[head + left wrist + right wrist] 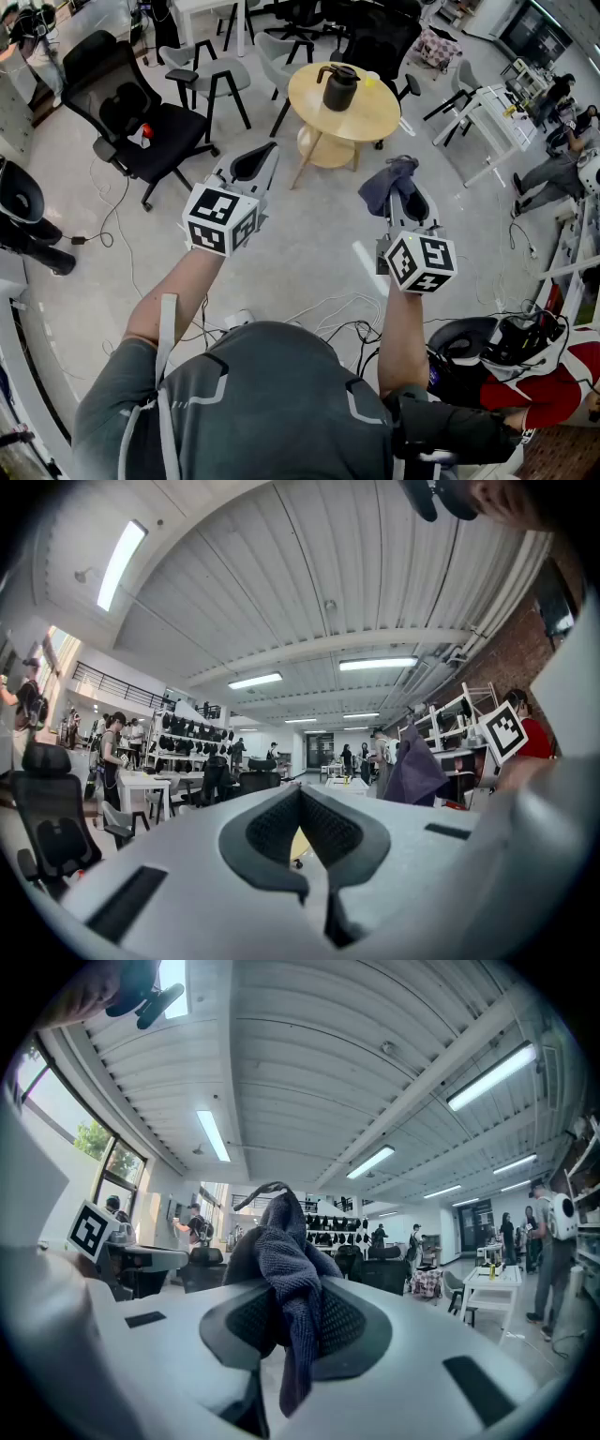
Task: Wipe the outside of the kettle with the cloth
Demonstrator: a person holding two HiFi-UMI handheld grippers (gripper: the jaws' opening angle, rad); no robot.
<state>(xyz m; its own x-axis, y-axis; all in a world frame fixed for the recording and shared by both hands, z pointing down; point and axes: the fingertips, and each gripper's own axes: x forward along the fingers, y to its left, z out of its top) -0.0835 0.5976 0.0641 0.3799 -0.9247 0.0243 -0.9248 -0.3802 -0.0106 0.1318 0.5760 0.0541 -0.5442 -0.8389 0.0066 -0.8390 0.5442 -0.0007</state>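
Wiping not begun. Right gripper pinching cloth, held in air. Left gripper pressed together, empty. Kettle on round table, 12 o'clock, well apart. Remaining: approach, wipe whole outside.

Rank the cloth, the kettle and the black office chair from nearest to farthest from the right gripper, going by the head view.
1. Cloth, held by the right gripper.
2. Kettle, ahead on the round table.
3. Black office chair, far left.
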